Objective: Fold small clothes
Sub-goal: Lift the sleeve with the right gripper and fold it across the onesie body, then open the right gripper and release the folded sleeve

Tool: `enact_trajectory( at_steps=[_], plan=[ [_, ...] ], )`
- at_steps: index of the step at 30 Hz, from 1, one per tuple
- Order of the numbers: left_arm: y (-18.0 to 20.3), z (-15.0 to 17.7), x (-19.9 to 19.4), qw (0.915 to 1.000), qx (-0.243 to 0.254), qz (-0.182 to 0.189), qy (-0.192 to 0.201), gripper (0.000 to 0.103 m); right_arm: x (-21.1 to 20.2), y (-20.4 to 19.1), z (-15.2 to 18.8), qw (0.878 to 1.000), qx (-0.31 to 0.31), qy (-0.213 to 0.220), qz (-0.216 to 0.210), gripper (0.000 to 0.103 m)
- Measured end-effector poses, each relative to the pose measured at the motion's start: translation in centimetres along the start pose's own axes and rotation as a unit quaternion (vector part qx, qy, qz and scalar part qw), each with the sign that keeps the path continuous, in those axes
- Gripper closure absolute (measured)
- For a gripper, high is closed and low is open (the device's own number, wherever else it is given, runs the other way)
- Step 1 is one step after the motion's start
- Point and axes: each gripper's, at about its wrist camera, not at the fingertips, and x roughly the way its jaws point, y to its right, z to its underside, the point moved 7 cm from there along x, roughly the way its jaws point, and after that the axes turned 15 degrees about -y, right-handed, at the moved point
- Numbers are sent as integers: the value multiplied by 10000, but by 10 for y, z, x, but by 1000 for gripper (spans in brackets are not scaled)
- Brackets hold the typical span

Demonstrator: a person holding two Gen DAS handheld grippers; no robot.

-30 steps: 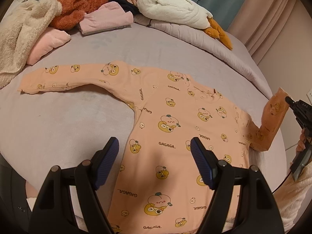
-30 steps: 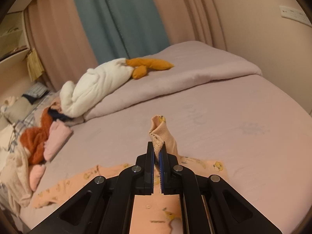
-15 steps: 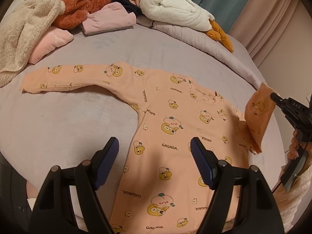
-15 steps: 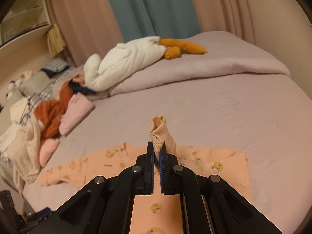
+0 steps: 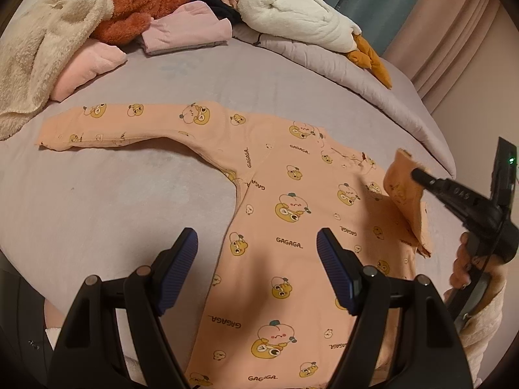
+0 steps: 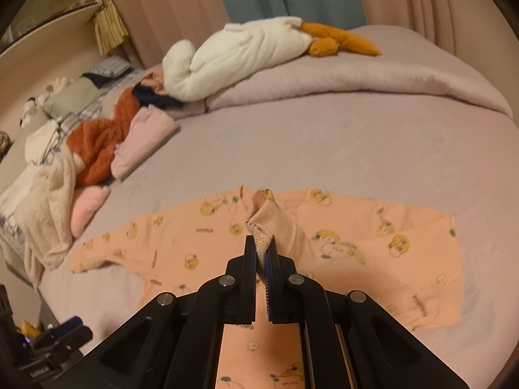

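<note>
A peach long-sleeved shirt [image 5: 285, 227] printed with cartoon fruit lies flat on the lilac bed; it also shows in the right wrist view [image 6: 340, 253]. Its left sleeve [image 5: 129, 123] stretches out to the left. My right gripper [image 6: 262, 253] is shut on the cuff of the right sleeve [image 6: 269, 217] and holds it lifted and folded over the shirt body; the gripper shows from the side in the left wrist view [image 5: 418, 173]. My left gripper [image 5: 258, 265] is open and empty, hovering above the shirt's lower left part.
A pile of clothes lies at the back left: a beige fleece [image 5: 35, 55], rust fuzzy garment [image 5: 136, 6], pink folded pieces [image 5: 185, 29]. A white goose plush [image 5: 301, 16] rests on a rolled lilac duvet [image 5: 373, 87]. Curtains and a wall stand behind.
My right gripper has carried the right sleeve leftward, from hanging off the shirt's right side to over the shirt body. The left gripper has stayed open and almost still.
</note>
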Motion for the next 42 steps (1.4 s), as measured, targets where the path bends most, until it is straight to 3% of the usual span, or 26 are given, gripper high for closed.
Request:
enact_trajectory(
  at_steps=[16,26,31,32,35,42],
  plan=[
    [-9,0,6,9999,-67,-66,-115,28,72,-14,42,9930,-157,-1167,87,97],
    [-9,0,11,9998,-37,-79,-176,28,79,-15,47,9921,-119,-1236,179,97],
    [-5,-2,14,9997,35,-84,-222,28,73,-14,45,9926,-11,-1211,-60,94],
    [-4,-3,14,9997,54,-84,-223,27,69,-14,44,9929,30,-1179,-155,88],
    [1,-5,16,9996,130,-62,-227,26,46,-9,38,9952,175,-875,-412,57],
    [31,-15,29,9981,466,213,-350,26,-19,27,30,9977,629,108,-216,46]
  ],
)
